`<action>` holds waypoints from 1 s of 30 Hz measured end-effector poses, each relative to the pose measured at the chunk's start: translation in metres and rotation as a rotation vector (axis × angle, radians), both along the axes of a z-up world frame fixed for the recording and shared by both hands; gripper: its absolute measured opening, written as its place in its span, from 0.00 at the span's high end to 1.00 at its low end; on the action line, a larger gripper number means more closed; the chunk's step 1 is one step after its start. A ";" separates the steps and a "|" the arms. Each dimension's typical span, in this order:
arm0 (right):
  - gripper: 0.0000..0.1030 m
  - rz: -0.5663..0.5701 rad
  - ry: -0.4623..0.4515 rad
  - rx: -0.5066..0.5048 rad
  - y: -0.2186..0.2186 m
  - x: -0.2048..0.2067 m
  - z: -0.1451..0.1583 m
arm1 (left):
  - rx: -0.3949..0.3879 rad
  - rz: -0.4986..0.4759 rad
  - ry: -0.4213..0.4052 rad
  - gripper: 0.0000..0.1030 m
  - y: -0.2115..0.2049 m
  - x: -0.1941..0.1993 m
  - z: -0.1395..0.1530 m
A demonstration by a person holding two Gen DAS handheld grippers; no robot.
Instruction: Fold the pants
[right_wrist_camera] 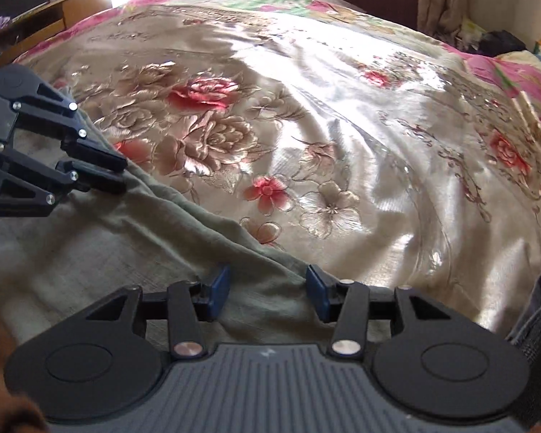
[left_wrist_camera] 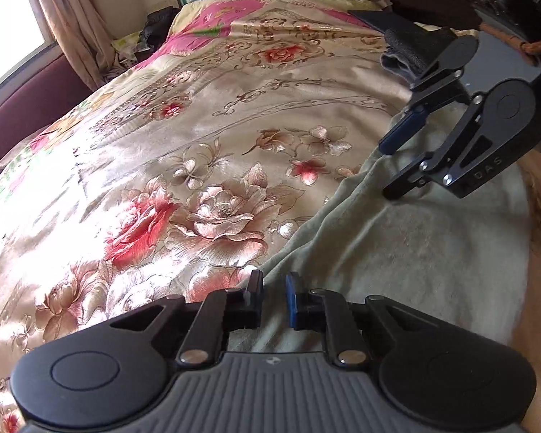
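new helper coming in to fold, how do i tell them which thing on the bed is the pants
Find the shiny beige satin bedspread with red and pink embroidered flowers that covers the bed. At its near edge, beneath both grippers, lie the dull sage-green soft fabric pants. Unlike the glossy, patterned spread, they are plain, matte and wrinkled.

"DAS" in pale letters on the black body of the right gripper [left_wrist_camera: 396, 166], far right in the left wrist view, small logo mark on the grey ribbed housing of the left gripper [left_wrist_camera: 274, 301], not legible, red package print far left, unreadable
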State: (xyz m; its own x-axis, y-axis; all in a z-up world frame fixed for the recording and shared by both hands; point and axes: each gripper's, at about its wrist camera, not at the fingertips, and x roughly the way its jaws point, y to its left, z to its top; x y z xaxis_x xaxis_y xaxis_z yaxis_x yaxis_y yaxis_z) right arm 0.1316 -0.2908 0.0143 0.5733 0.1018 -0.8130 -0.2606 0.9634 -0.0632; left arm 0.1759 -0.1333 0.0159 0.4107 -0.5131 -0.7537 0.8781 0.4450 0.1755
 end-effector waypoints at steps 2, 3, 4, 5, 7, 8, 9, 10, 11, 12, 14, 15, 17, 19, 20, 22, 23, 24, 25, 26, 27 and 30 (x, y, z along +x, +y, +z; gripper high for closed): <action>0.58 0.053 0.022 -0.033 0.004 0.000 0.002 | -0.006 -0.043 0.026 0.70 0.002 -0.001 0.002; 0.60 0.068 0.034 -0.041 0.005 0.000 0.002 | 0.000 -0.056 0.023 0.69 0.001 -0.002 0.001; 0.70 0.081 0.049 -0.048 0.005 0.002 0.002 | 0.013 -0.060 0.016 0.69 -0.001 0.000 -0.001; 0.75 0.082 0.056 -0.056 0.006 0.005 0.001 | 0.026 -0.061 0.013 0.69 -0.002 0.002 -0.004; 0.82 0.076 0.062 -0.056 0.009 0.008 0.001 | 0.039 -0.059 0.027 0.69 -0.005 0.007 -0.009; 0.92 0.073 0.061 -0.053 0.011 0.010 0.001 | 0.040 -0.057 0.035 0.69 -0.006 0.009 -0.009; 0.96 0.069 0.057 -0.052 0.012 0.009 0.001 | 0.039 -0.053 0.033 0.70 -0.006 0.009 -0.008; 0.99 0.064 0.048 -0.057 0.015 0.008 0.003 | 0.043 -0.047 0.020 0.78 -0.007 0.009 -0.007; 0.99 0.064 0.038 -0.061 0.016 0.007 0.004 | 0.048 -0.043 0.007 0.82 -0.007 0.009 -0.007; 1.00 0.060 0.022 -0.062 0.018 0.006 0.007 | 0.050 -0.035 -0.013 0.82 -0.006 0.009 -0.006; 1.00 0.034 -0.002 -0.055 0.017 0.007 0.012 | 0.051 0.001 -0.047 0.82 -0.004 0.015 -0.005; 1.00 0.014 -0.017 -0.050 0.015 0.008 0.014 | 0.048 0.019 -0.044 0.82 -0.004 0.019 -0.005; 1.00 -0.030 -0.029 -0.028 0.010 0.017 0.015 | 0.033 0.050 -0.032 0.82 -0.002 0.026 -0.003; 0.98 -0.031 -0.029 -0.001 0.007 0.020 0.015 | -0.005 0.018 0.022 0.82 0.004 0.024 0.003; 0.95 0.008 -0.009 0.051 0.005 0.019 0.017 | -0.017 -0.002 0.035 0.81 0.007 0.022 0.006; 0.94 0.069 0.000 0.107 0.008 0.013 0.020 | -0.026 -0.048 0.028 0.76 0.010 0.014 0.010; 0.92 0.096 0.001 0.100 0.011 0.011 0.020 | -0.023 -0.056 0.030 0.71 0.010 0.014 0.010; 0.90 0.111 0.008 0.089 0.014 0.011 0.020 | -0.021 -0.057 0.038 0.68 0.009 0.015 0.009; 0.86 0.126 0.019 0.082 0.017 0.013 0.018 | -0.017 -0.058 0.047 0.65 0.008 0.017 0.007; 0.81 0.140 0.028 0.083 0.020 0.015 0.015 | -0.010 -0.063 0.054 0.64 0.006 0.018 0.006; 0.77 0.155 0.042 0.079 0.023 0.018 0.013 | 0.003 -0.072 0.052 0.63 0.005 0.018 0.005; 0.53 0.235 0.079 0.025 0.037 0.024 0.007 | 0.033 -0.117 0.047 0.52 0.001 0.017 0.002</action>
